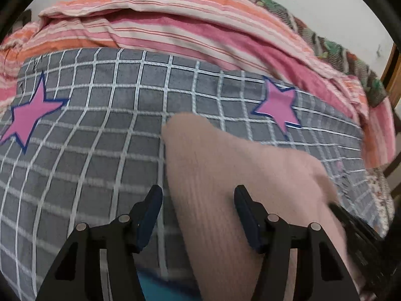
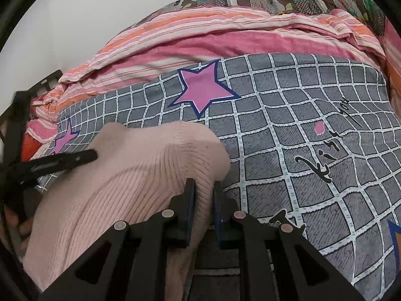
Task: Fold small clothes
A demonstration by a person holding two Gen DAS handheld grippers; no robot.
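A pale pink ribbed knit garment point(image 1: 225, 175) lies on a grey checked bedsheet with pink stars point(image 1: 100, 130). My left gripper point(image 1: 198, 193) is open, its jaws wide apart over the garment's left edge, with cloth between them but not pinched. In the right wrist view the garment point(image 2: 125, 175) is bunched and lifted. My right gripper point(image 2: 203, 185) is shut on a fold of the garment's right edge. The left gripper's finger point(image 2: 62, 161) shows there, at the garment's left side.
A pink and orange striped blanket point(image 1: 175, 25) is piled along the far side of the bed, with a floral quilt point(image 2: 275, 0) behind it against a white wall. The sheet point(image 2: 300, 138) carries black lettering to the right. A wooden frame point(image 1: 391, 75) stands far right.
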